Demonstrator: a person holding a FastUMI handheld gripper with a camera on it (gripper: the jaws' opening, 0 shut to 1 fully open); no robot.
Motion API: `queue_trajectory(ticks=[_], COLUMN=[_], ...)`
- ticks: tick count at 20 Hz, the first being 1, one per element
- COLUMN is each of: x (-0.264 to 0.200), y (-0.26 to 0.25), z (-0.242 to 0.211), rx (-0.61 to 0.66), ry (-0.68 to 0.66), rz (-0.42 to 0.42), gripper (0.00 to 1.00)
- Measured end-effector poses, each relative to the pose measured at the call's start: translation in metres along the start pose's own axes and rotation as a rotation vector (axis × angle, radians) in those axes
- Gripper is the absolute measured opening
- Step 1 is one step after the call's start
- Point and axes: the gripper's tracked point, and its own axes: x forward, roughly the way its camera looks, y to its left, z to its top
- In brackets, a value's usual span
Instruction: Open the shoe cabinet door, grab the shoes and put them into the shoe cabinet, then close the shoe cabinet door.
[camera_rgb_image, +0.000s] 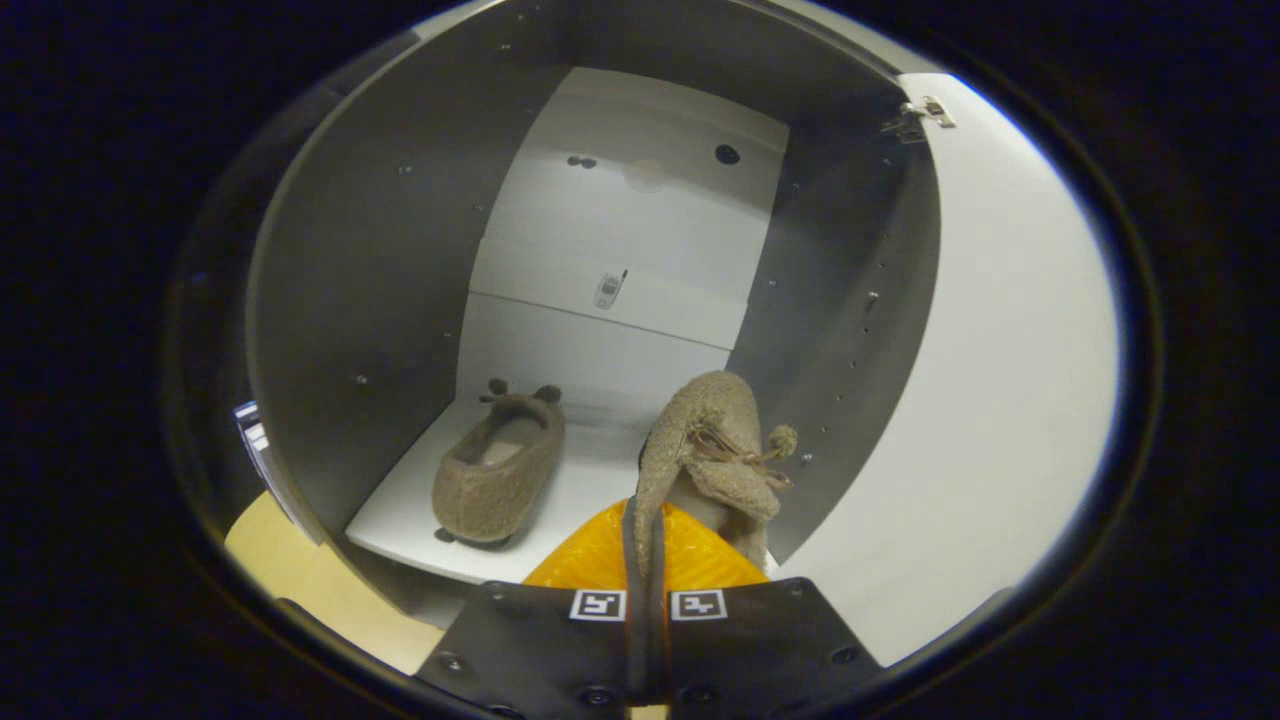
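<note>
The gripper (645, 545) pinches a fuzzy tan slipper (705, 450), pom-pom laces dangling, inside the shoe cabinet (400, 300).

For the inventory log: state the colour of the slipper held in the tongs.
Tan-brown fleece slipper, clearest in the gripper view.

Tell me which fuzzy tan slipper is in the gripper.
The tan slipper with the pom-pom tie, pinched in the gripper; the other slipper sits on the shelf.

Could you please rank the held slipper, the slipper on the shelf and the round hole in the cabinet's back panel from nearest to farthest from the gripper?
1. Held slipper, pinched between the fingers of the gripper.
2. Slipper on the shelf, ahead and left.
3. Round hole, high on the back panel, beyond both.
</note>
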Motion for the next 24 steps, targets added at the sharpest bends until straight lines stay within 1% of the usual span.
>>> queue_trajectory(ticks=[3, 9, 12, 14, 20, 24], x=[0.024, 0.071, 0.089, 0.095, 0.109, 0.111], y=[-0.001, 0.005, 0.011, 0.014, 0.023, 0.027], z=[0.009, 0.013, 0.004, -0.002, -0.003, -0.004], rx=[-0.003, 0.000, 0.008, 0.021, 0.059, 0.086], ry=[-0.009, 0.000, 0.027, 0.045, 0.042, 0.035], rz=[-0.005, 0.012, 0.027, 0.045, 0.067, 0.080], gripper=[0.02, 0.02, 0.02, 0.02, 0.03, 0.03])
